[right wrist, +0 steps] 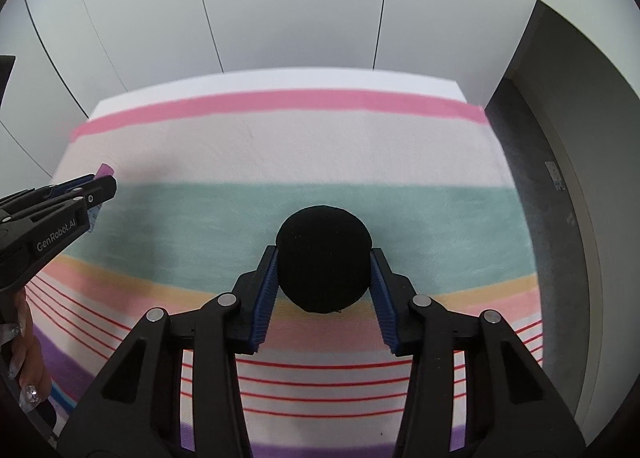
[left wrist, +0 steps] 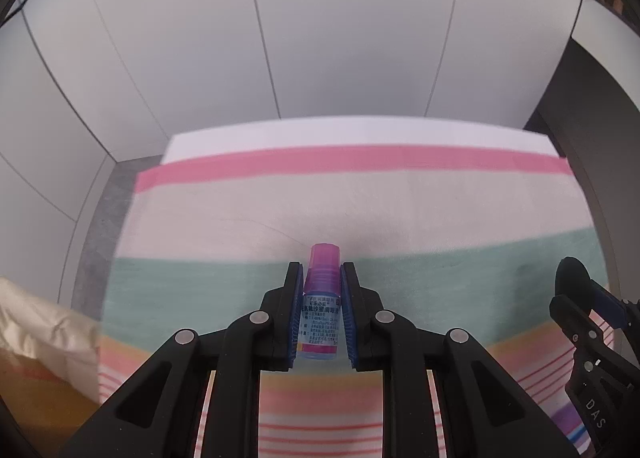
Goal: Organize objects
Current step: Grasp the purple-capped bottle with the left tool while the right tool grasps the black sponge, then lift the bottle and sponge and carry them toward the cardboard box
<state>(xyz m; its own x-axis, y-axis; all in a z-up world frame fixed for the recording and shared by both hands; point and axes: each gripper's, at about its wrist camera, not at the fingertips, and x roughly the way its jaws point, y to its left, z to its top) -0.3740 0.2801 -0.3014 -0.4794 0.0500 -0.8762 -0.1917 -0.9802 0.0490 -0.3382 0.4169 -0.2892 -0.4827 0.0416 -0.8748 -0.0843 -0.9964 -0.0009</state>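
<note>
Eye-drop bottle (left wrist: 320,310) upright in left claw (left wrist: 320,278), cap up

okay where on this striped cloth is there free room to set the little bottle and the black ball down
Bare cloth runs from the green band up to the pink stripe at the far edge. The near part is crowded: left gripper holds the bottle, right gripper the black ball.
</note>
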